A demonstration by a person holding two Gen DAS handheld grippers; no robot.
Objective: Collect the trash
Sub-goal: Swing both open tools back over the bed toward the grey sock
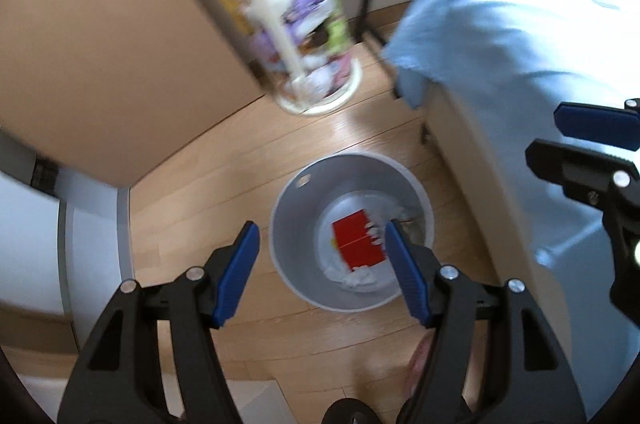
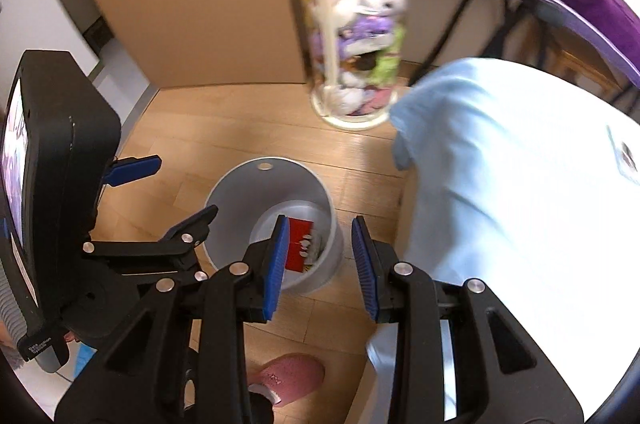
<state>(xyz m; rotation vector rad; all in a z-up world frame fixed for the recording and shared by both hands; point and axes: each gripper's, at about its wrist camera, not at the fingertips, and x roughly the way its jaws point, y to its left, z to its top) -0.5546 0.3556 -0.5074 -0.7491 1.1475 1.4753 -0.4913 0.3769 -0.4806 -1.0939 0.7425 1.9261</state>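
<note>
Both grippers hang over the wooden floor (image 1: 208,180), the left gripper (image 1: 322,274) and right gripper (image 2: 322,266) with fingers spread, holding nothing. Below, a grey bin (image 1: 294,224) holds a red carton (image 1: 356,238) and crumpled white tissue (image 1: 356,279).
</note>
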